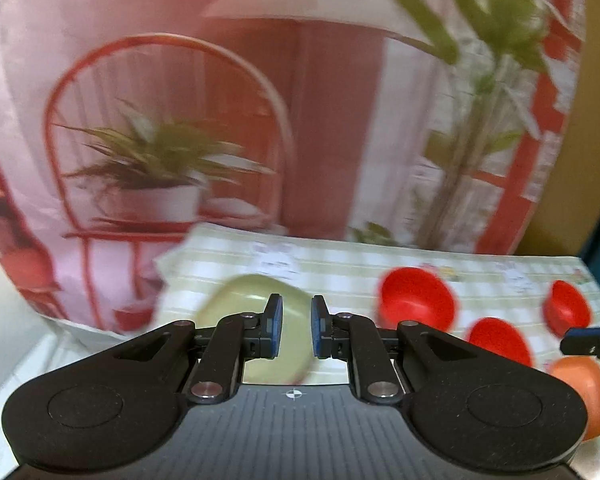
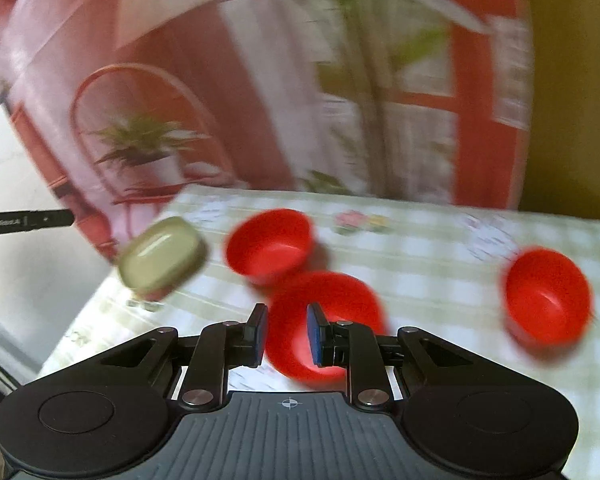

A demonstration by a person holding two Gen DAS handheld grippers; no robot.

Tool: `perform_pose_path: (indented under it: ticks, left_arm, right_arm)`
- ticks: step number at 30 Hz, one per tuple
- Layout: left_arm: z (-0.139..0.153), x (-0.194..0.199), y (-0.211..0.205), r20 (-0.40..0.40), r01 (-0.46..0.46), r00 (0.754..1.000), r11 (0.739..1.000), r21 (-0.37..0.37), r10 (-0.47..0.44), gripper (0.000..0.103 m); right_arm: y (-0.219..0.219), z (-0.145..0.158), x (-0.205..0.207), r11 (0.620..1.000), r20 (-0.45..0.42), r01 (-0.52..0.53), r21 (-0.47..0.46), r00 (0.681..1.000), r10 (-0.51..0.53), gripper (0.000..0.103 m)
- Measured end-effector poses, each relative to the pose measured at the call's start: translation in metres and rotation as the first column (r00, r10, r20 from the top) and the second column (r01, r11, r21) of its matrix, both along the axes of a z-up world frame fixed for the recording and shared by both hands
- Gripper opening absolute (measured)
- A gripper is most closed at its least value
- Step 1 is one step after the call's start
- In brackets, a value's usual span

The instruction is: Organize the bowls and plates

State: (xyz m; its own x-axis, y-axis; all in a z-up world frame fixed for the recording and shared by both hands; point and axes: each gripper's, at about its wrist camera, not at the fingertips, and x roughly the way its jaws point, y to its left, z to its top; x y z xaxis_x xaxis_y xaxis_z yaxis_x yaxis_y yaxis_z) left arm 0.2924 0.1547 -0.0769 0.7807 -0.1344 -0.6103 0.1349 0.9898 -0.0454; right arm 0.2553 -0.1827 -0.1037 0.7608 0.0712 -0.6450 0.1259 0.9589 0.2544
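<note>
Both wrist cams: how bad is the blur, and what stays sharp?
Left wrist: left gripper sharp; green dish and backdrop smeared. Right wrist: right gripper crisp; the red bowls and tablecloth streaked worse; fisheye bends the edges.

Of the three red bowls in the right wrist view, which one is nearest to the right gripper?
The middle red bowl, directly ahead of the right gripper, between its fingers in the image. The other two red bowls sit farther back and off to the right.
</note>
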Motion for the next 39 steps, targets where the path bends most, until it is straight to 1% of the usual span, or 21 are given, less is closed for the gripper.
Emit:
perform_pose_path:
  ticks: [1, 4, 6, 7, 8, 10, 11, 15, 16, 19, 21, 26, 30, 31, 33, 36, 39]
  left_arm:
    - [-0.001, 0.003, 0.009, 0.003, -0.014, 1.000, 1.000, 0.005, 0.014, 0.016]
    - [-0.008, 0.015, 0.039, -0.013, -0.056, 0.998, 0.998, -0.024, 0.056, 0.016]
    - [-0.016, 0.019, 0.057, -0.015, -0.070, 0.997, 0.997, -0.029, 0.070, 0.017]
    - [-0.021, 0.020, 0.063, -0.016, -0.073, 0.997, 0.997, -0.026, 0.073, 0.021]
    - [-0.026, 0.024, 0.070, -0.022, -0.078, 0.997, 0.997, -0.028, 0.078, 0.027]
    - [-0.038, 0.029, 0.083, -0.034, -0.090, 0.995, 0.995, -0.037, 0.089, 0.031]
    - [-0.045, 0.034, 0.087, -0.040, -0.096, 0.995, 0.995, -0.039, 0.094, 0.031]
    - [-0.069, 0.050, 0.096, -0.035, -0.108, 0.994, 0.994, -0.016, 0.107, 0.032]
    - [-0.076, 0.055, 0.098, -0.041, -0.112, 0.993, 0.993, -0.028, 0.111, 0.032]
    - [-0.094, 0.072, 0.104, -0.100, -0.133, 0.987, 0.987, -0.095, 0.123, 0.032]
    - [-0.100, 0.080, 0.107, -0.110, -0.142, 0.985, 0.984, -0.111, 0.130, 0.032]
    - [-0.110, 0.087, 0.108, -0.112, -0.158, 0.983, 0.979, -0.132, 0.143, 0.032]
    - [-0.117, 0.088, 0.105, -0.126, -0.160, 0.981, 0.980, -0.121, 0.145, 0.034]
    - [-0.119, 0.087, 0.106, -0.127, -0.160, 0.981, 0.978, -0.131, 0.144, 0.034]
    - [-0.123, 0.089, 0.106, -0.132, -0.160, 0.981, 0.977, -0.144, 0.141, 0.034]
    - [-0.127, 0.093, 0.103, -0.138, -0.160, 0.980, 0.978, -0.132, 0.142, 0.034]
    - [-0.131, 0.095, 0.101, -0.144, -0.155, 0.980, 0.978, -0.137, 0.135, 0.034]
  right_arm:
    - [0.010, 0.001, 0.013, 0.999, 0.003, -0.029, -0.017, 1.000, 0.029, 0.020]
    - [0.038, 0.004, 0.049, 0.994, 0.010, -0.100, -0.049, 0.995, 0.101, 0.020]
    - [0.054, 0.006, 0.076, 0.988, 0.010, -0.135, -0.072, 0.991, 0.136, 0.020]
    - [0.060, 0.006, 0.089, 0.986, 0.011, -0.148, -0.084, 0.989, 0.149, 0.020]
    - [0.067, 0.004, 0.102, 0.983, 0.013, -0.156, -0.095, 0.987, 0.158, 0.020]
    - [0.078, 0.000, 0.126, 0.981, 0.023, -0.159, -0.109, 0.986, 0.162, 0.020]
    - [0.083, -0.004, 0.138, 0.981, 0.026, -0.164, -0.107, 0.985, 0.168, 0.020]
    - [0.098, -0.024, 0.181, 0.980, 0.006, -0.162, -0.111, 0.986, 0.164, 0.020]
    - [0.101, -0.029, 0.195, 0.984, -0.013, -0.151, -0.099, 0.988, 0.151, 0.020]
    - [0.102, -0.046, 0.224, 0.994, -0.084, -0.100, -0.050, 0.992, 0.096, 0.020]
    - [0.103, -0.054, 0.236, 0.996, -0.114, -0.076, -0.046, 0.991, 0.070, 0.020]
    - [0.097, -0.069, 0.251, 1.000, -0.150, -0.030, -0.004, 0.988, 0.029, 0.020]
    - [0.092, -0.077, 0.258, 0.999, -0.165, -0.021, 0.039, 0.986, 0.027, 0.020]
    - [0.091, -0.079, 0.258, 0.999, -0.165, -0.019, 0.046, 0.986, 0.027, 0.020]
    - [0.092, -0.081, 0.259, 0.999, -0.173, -0.023, 0.045, 0.984, 0.031, 0.020]
    - [0.094, -0.084, 0.259, 0.998, -0.179, -0.032, 0.051, 0.983, 0.040, 0.020]
    - [0.098, -0.087, 0.260, 0.998, -0.182, -0.037, 0.055, 0.982, 0.046, 0.020]
